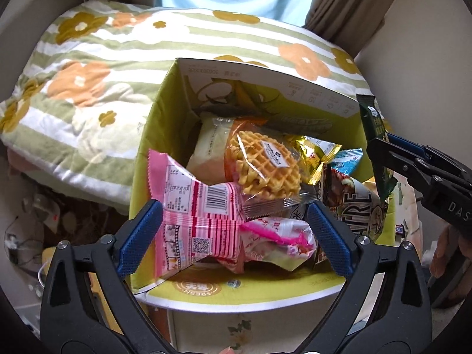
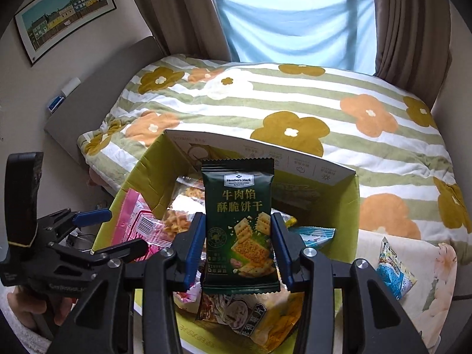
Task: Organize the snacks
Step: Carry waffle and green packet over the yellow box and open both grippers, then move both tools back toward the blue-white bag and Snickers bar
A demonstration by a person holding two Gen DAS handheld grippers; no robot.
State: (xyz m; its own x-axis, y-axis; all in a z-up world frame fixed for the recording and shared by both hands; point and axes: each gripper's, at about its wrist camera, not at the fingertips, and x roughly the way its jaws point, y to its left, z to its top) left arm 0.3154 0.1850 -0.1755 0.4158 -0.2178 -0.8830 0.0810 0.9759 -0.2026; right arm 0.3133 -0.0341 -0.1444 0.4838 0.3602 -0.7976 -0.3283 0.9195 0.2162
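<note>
dark green cracker packet [image 2: 240,230]: held upright between the blue pads of the right gripper [image 2: 239,244], clenched on its two long edges; long axis vertical, printed face toward the camera. it hangs above the open yellow-green cardboard box [image 2: 348,206], which lies directly below and ahead of the fingers. in the left wrist view the same packet shows at the right edge [image 1: 374,135], over the box's right wall.

pink striped snack packet [image 1: 194,215]: lies between the pads of the left gripper [image 1: 236,236], over the near left corner of the box [image 1: 147,153], long axis running roughly away from the gripper and leaning left. the jaws stand wide; whether the pads press the packet cannot be told, since the right pad appears clear of it.

box contents, ahead of and below both grippers: waffle packet [image 1: 262,165], gold packet [image 1: 312,153], light blue packet [image 1: 346,160], dark printed packet [image 1: 351,203], pink-and-white wrapper [image 1: 280,236].

outside the box, to the right of the right gripper: blue-and-white packet [image 2: 393,268] on a pale floral surface.

beyond the box: striped flowered blanket [image 2: 265,100].

judgement: the right gripper is the nearer to a drop; the green packet needs only lowering and release straight into the box.
</note>
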